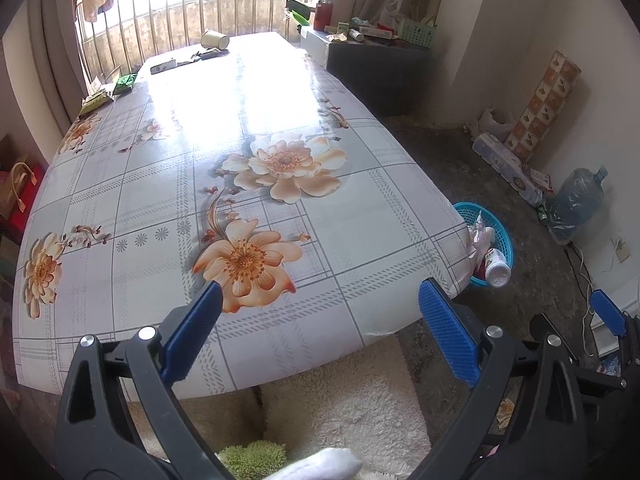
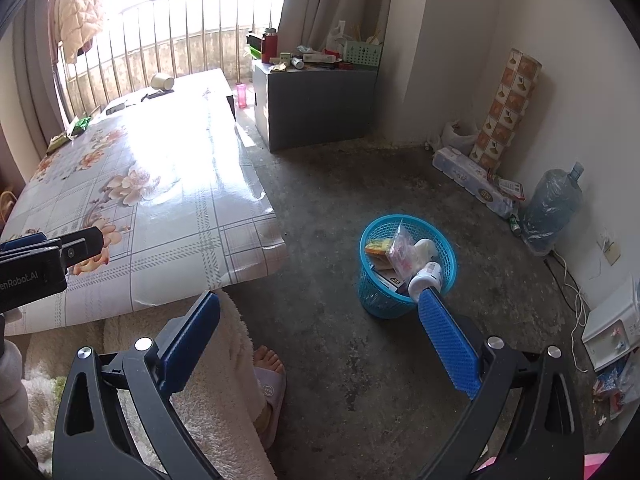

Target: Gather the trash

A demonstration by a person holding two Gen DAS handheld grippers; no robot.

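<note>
Left hand-held gripper (image 1: pixel 320 320) spread wide, empty, over near edge of floral surface (image 1: pixel 168 200). Right hand-held gripper (image 2: pixel 320 316) likewise wide apart, empty, above concrete floor (image 2: pixel 340 184), blue basket (image 2: pixel 404 296) just ahead. Basket holds white bottles (image 2: pixel 426 276), packets, carton. Left view only: paper cup (image 1: pixel 215 39) on its side, green wrappers (image 1: pixel 126 82) at surface's far end. Right view only: slippered foot (image 2: pixel 269 376), pink bottle (image 2: pixel 241 95) on floor.

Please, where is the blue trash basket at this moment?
The blue trash basket stands on the concrete floor, off the near right corner of the table. In the right wrist view it lies just beyond the open right tongs.
</note>
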